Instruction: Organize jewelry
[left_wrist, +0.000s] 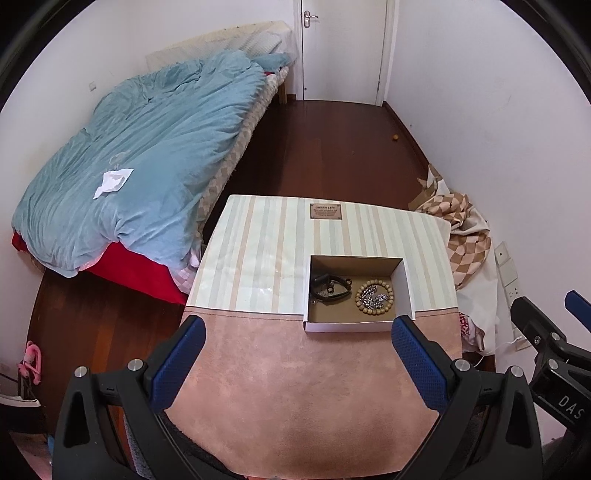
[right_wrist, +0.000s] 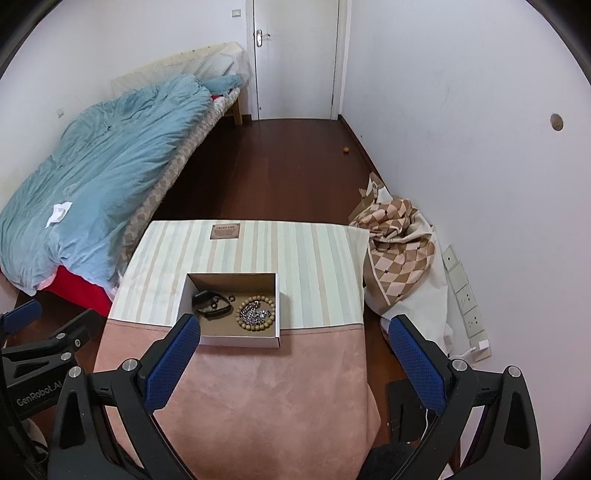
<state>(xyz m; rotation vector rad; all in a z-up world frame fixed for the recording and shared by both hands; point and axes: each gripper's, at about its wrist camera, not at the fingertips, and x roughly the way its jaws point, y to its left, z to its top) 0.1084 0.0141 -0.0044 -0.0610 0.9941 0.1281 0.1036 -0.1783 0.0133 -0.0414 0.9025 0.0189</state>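
Both grippers (left_wrist: 298, 363) (right_wrist: 306, 363) hover, spread, near jewelry box (left_wrist: 352, 326) (right_wrist: 240, 340).

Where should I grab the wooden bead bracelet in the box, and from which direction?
Come straight down from above, since the white box walls block a sideways approach. Pinch the wooden bead bracelet across its right-hand arc, one finger inside the ring, one outside. It lies flat, and the silver chain piled in its middle probably leaves little room, so the chain may snag.

The pink suede near half of the cushion-topped table (right_wrist: 258, 398) lies bare. At twelve o'clock the open white cardboard box (right_wrist: 236, 339), its low walls ringing the contents, is the only obstruction; striped fabric around it lies free.
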